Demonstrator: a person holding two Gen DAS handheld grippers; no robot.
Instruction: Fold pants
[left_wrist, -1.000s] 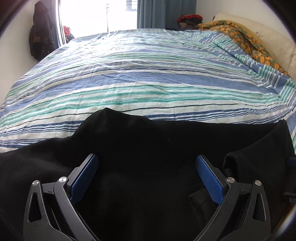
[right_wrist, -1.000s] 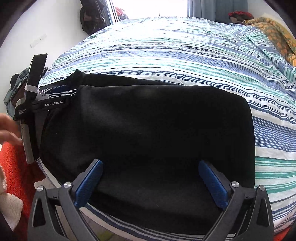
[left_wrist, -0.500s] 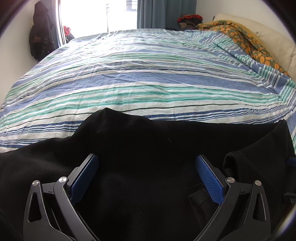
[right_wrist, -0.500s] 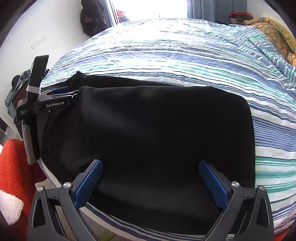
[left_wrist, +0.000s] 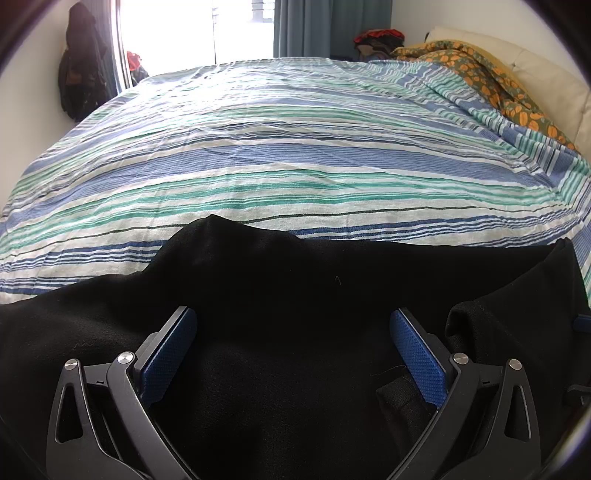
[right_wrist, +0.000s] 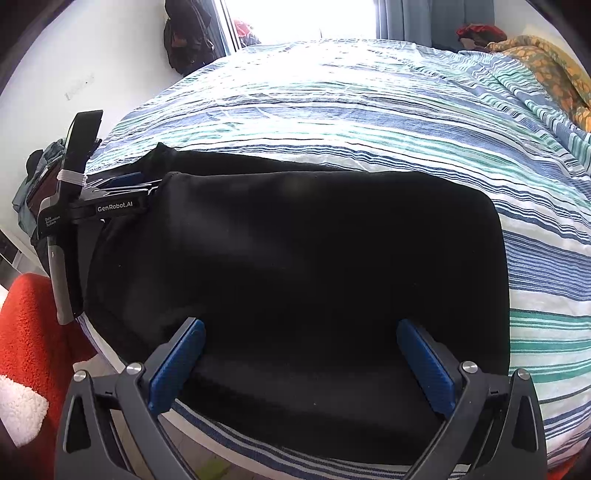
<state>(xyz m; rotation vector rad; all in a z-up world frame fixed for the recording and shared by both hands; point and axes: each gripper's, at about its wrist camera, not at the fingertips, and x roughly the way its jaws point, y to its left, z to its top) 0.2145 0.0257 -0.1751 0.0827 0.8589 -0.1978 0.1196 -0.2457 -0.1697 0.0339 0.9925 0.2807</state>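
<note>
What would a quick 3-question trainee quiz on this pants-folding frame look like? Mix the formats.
1. True or false: the right gripper has its fingers clamped shut on the black pants.
2. Multiple choice: the pants lie on (A) a wooden table, (B) a striped bedspread, (C) a tiled floor.
3. Fill in: in the right wrist view, the left gripper sits at the pants' ____ edge.

Key
1. False; both jaws stand wide apart over the cloth.
2. B.
3. Left; its own view shows the jaws spread wide over the fabric.
</note>
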